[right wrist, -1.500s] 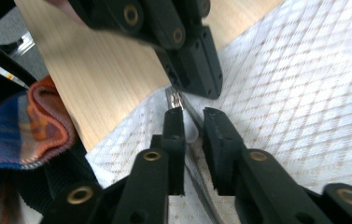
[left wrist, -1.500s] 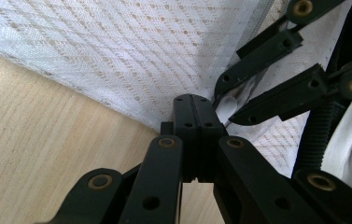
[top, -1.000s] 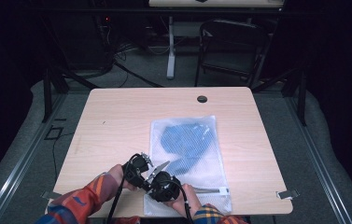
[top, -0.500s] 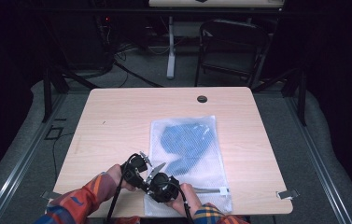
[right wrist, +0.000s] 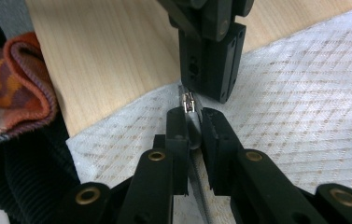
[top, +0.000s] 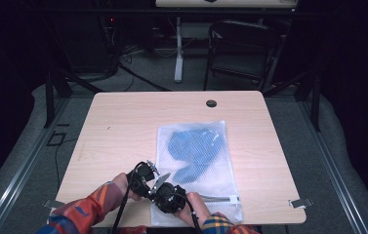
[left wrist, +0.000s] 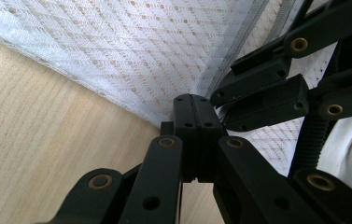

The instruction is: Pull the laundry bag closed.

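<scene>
While the blue garment (top: 194, 151) already sits inside the white mesh laundry bag (top: 197, 165) in the lower middle of the table (top: 123, 126), I pinch the bag's corner with my left gripper (left wrist: 194, 112), jaws clamped. My right gripper (right wrist: 193, 122) grips the zipper pull (right wrist: 188, 102). I judge the zipping barely begun.

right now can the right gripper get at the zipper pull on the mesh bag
Probably yes: the right gripper already has the zipper pull between its jaws at the mesh bag corner, with the left gripper beside it.
</scene>
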A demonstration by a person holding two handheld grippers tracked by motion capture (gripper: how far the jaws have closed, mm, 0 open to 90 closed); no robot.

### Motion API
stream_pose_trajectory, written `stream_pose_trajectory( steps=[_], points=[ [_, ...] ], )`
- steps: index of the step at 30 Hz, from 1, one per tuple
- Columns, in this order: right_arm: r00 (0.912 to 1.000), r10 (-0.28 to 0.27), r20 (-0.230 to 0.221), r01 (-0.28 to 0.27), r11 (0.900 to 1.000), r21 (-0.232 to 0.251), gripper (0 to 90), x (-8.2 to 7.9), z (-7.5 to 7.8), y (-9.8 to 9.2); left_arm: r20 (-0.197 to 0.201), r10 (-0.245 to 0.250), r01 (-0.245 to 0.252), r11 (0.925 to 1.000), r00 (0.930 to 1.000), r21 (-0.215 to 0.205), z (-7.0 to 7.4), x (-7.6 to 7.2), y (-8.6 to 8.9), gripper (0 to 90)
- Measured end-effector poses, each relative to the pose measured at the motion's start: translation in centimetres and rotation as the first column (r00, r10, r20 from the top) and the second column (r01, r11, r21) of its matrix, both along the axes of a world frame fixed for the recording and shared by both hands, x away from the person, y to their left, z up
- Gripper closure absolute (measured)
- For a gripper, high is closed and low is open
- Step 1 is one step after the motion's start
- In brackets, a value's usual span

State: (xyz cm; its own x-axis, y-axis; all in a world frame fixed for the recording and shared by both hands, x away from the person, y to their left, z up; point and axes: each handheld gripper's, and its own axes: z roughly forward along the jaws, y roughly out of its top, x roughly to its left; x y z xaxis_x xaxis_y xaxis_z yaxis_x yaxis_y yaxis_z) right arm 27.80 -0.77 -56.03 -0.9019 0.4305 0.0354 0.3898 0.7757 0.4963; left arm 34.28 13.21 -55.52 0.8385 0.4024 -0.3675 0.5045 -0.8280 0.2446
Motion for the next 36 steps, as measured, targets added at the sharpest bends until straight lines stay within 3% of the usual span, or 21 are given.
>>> stream_pose_trajectory(
  steps=[15, 27, 28, 32, 34, 36],
  points=[
    [0.9999, 0.002, -0.012, -0.002, 1.000, -0.002, 82.0, 0.2, 0.2, -0.6, 0.000, -0.006, 0.006, 1.0000, 1.0000, -0.006, 0.0, 0.0, 0.0, 90.0],
    [0.9997, -0.008, -0.022, 0.007, 0.999, -0.039, 82.0, 0.6, 0.5, -1.9, 0.001, -0.021, 0.021, 0.9997, 0.9998, -0.008, 0.0, 0.1, 0.1, 90.0],
    [0.9997, -0.012, -0.023, 0.011, 0.999, -0.039, 86.6, 0.7, 0.6, -2.0, 0.001, -0.021, 0.021, 0.9997, 0.9998, -0.008, 0.0, 0.1, 0.1, 90.0],
    [0.9994, -0.012, -0.032, 0.011, 0.999, -0.039, 86.7, 0.8, 0.8, -2.6, -0.003, -0.023, 0.023, 0.9997, 0.9997, -0.007, 0.0, 0.1, 0.1, 90.0],
    [0.9997, -0.024, -0.010, 0.023, 0.998, -0.057, 90.0, 0.9, 0.8, -2.8, 0.003, -0.019, 0.019, 0.9998, 0.9998, -0.012, 0.0, 0.1, 0.1, 90.0],
    [0.9987, -0.039, -0.033, 0.038, 0.998, -0.042, 90.0, 1.3, 0.6, -3.3, 0.004, -0.022, 0.022, 0.9997, 0.9998, -0.010, 0.0, 0.1, 0.1, 90.0]
  ],
)
